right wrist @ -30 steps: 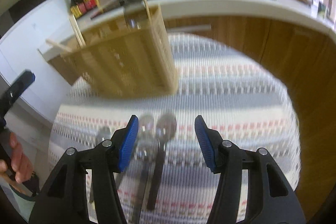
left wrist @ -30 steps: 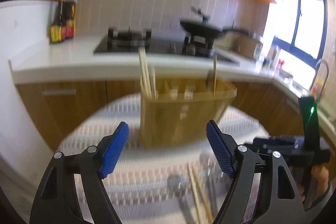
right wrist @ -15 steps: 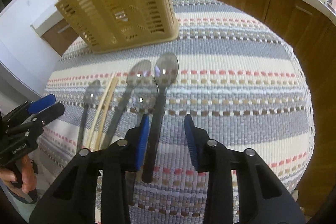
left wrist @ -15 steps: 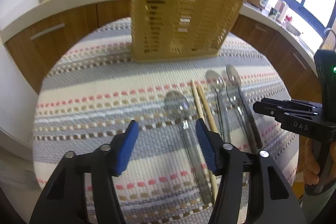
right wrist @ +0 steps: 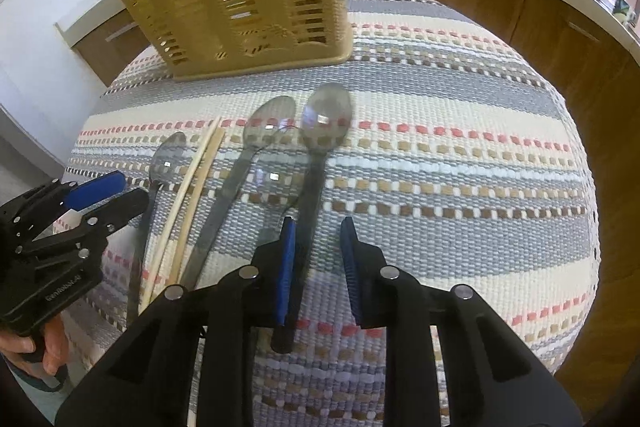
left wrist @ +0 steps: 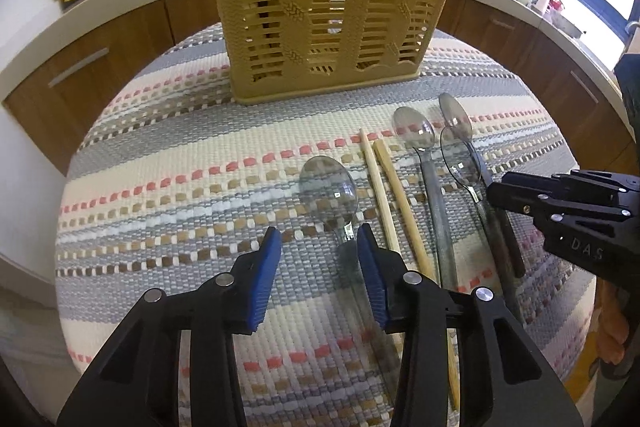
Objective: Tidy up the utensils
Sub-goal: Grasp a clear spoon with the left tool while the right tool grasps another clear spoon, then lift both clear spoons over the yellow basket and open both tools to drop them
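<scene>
Four steel spoons (left wrist: 329, 187), two pale chopsticks (left wrist: 394, 195), lying parallel; left gripper (left wrist: 318, 259), right gripper (right wrist: 318, 255) narrowing, unclamped.

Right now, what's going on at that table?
A person holds a gripper in each hand over utensils on the striped cloth. The left gripper is closing around the leftmost spoon; the right gripper is closing beside the dark-handled spoon. Neither is gripped yet. The yellow basket stands behind.

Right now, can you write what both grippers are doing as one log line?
left gripper: closing round spoon, not gripped | right gripper: closing round dark spoon, not gripped | chopsticks: on mat | basket: upright
</scene>
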A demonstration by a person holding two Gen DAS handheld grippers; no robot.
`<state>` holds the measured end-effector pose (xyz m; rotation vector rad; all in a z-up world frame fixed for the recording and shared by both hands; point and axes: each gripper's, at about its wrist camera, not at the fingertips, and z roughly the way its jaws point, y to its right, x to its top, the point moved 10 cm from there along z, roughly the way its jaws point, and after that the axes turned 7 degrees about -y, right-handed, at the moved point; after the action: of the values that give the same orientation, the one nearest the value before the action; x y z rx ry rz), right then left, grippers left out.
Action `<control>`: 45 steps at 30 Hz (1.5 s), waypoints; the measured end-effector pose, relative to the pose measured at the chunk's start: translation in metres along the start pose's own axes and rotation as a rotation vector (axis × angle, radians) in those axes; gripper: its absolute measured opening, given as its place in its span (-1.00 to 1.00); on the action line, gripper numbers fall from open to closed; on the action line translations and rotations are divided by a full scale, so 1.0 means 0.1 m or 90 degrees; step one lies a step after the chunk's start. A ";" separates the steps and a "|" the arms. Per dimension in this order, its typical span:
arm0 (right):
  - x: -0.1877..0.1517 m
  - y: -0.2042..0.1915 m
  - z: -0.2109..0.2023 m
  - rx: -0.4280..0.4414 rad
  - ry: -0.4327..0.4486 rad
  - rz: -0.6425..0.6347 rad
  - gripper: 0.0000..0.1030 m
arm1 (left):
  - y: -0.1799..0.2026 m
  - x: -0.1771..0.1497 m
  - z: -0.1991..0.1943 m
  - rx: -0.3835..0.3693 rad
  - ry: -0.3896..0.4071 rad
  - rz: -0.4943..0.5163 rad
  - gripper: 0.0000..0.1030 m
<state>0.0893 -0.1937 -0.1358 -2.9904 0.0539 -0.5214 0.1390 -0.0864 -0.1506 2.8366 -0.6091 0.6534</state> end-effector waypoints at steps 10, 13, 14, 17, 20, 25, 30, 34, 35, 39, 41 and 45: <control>0.29 0.00 0.12 -0.014 -0.026 -0.006 -0.60 | 0.14 0.04 0.13 0.052 -0.048 0.059 -0.27; 0.37 0.05 0.15 -0.011 -0.041 -0.013 -0.78 | 0.15 0.03 0.11 0.037 -0.058 0.061 -0.47; 0.35 0.04 0.14 -0.009 -0.043 -0.016 -0.80 | 0.16 0.04 0.11 0.039 -0.058 0.063 -0.68; 0.36 0.09 0.13 0.001 -0.046 -0.011 -0.81 | 0.16 0.06 0.10 0.042 -0.055 0.059 -0.79; 0.28 0.18 0.08 0.002 -0.045 -0.003 -0.81 | 0.09 0.08 0.09 0.022 -0.045 0.026 -0.79; 0.08 0.32 0.02 0.001 -0.051 0.011 -0.81 | -0.10 0.04 0.04 0.022 -0.037 -0.006 -0.79; 0.12 0.35 0.03 0.000 -0.077 -0.004 -0.76 | -0.17 0.02 0.02 0.019 -0.046 -0.003 -0.79; 0.27 0.28 0.10 -0.006 -0.104 -0.029 -0.65 | -0.15 0.01 0.01 0.020 -0.053 0.013 -0.79; 0.30 0.26 0.11 -0.004 -0.111 -0.036 -0.64 | -0.15 0.01 0.00 0.020 -0.053 0.015 -0.79; 0.42 0.17 0.19 0.008 -0.126 -0.037 -0.64 | -0.14 0.04 -0.03 0.016 -0.045 0.014 -0.79; 0.43 0.20 0.19 0.014 -0.126 -0.036 -0.81 | -0.14 0.06 -0.07 0.017 -0.031 0.013 -0.79; 0.42 0.28 -0.02 0.030 -0.083 -0.033 -0.81 | -0.12 0.18 -0.32 0.003 0.031 0.011 -0.79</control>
<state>0.1275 -0.2243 -0.1232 -2.9787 -0.0465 -0.3264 0.1466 -0.0743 -0.1151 2.8144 -0.6246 0.7252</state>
